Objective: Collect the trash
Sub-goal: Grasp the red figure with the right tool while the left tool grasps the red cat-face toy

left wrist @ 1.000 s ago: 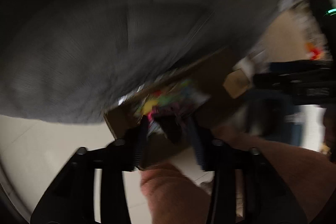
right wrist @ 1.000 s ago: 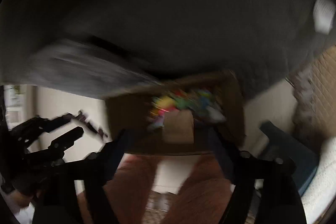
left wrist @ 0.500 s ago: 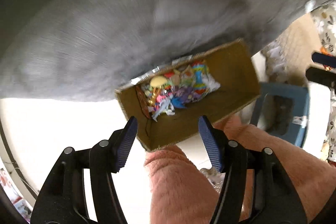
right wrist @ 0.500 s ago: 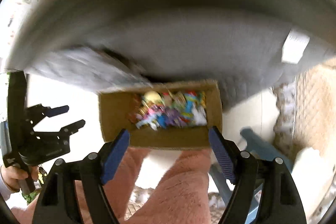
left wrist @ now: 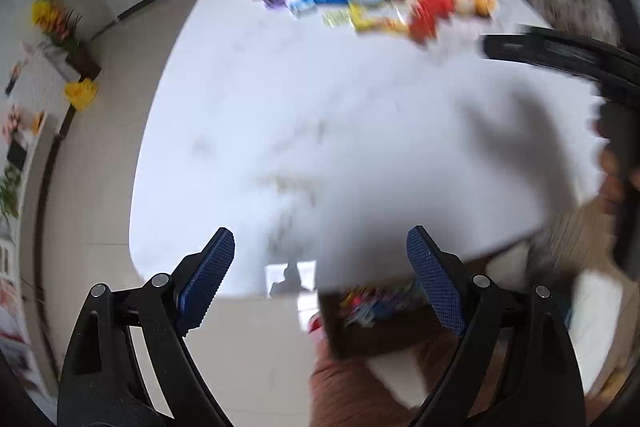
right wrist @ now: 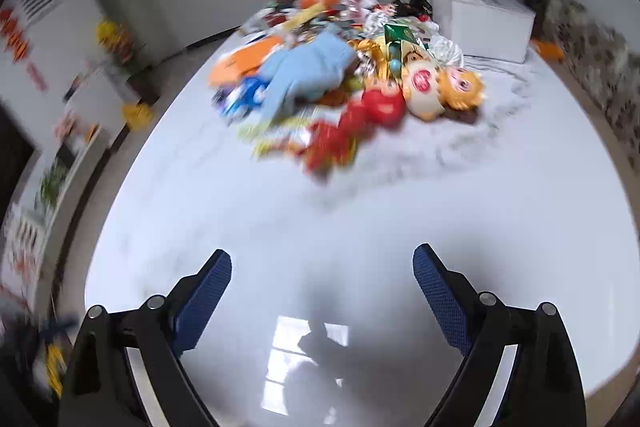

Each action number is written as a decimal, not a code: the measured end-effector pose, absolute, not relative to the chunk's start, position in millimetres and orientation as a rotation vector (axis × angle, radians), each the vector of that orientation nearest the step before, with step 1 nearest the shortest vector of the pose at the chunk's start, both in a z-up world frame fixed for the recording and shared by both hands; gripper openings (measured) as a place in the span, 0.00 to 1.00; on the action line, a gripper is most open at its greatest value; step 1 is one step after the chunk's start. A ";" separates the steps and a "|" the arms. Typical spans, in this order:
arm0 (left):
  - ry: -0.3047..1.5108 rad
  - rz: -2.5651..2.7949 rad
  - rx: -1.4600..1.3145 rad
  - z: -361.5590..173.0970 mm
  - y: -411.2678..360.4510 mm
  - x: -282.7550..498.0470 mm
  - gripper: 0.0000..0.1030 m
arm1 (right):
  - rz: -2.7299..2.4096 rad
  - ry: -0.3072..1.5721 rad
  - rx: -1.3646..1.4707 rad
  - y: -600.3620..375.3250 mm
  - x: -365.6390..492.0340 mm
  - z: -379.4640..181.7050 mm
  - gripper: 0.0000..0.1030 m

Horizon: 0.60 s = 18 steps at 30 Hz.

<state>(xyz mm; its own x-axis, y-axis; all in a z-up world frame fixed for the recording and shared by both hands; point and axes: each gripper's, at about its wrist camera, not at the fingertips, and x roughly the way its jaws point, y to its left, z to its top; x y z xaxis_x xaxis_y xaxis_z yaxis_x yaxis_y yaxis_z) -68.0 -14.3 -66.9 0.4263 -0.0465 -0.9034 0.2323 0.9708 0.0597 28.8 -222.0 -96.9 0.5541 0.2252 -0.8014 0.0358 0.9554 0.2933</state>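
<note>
The left gripper [left wrist: 320, 263] and right gripper [right wrist: 322, 281] hang over the bare near part of the white surface [right wrist: 400, 227], jaws opening wide with nothing between them. The trash pile [right wrist: 344, 83] lies at the far end, the cardboard box [left wrist: 376, 323] of wrappers below the near edge; best reach far, take one wrapper each.

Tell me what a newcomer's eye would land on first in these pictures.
First, the bright heap of colourful wrappers and packets at the far end of the glossy white table, with a pale blue cloth lying on it. Next, the brown cardboard box of collected scraps, low beside the table's near edge in the left wrist view. Both tongs, left and right, are opening with nothing between them.
</note>
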 end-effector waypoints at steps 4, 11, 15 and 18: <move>1.084 -0.151 0.154 -60.5 -10.0 -54.2 0.83 | 0.017 1.004 0.445 -221.9 95.5 -111.8 0.81; 1.093 -0.108 0.100 -58.8 -1.3 -43.6 0.83 | -0.088 1.172 0.634 -237.5 166.8 -155.6 0.38; 1.071 -0.092 0.081 -50.2 1.9 -37.8 0.83 | -0.084 1.129 0.624 -240.3 155.6 -144.0 0.24; 1.051 -0.098 0.098 -44.9 -4.1 -33.6 0.83 | -0.031 1.097 0.630 -248.5 137.7 -127.6 0.24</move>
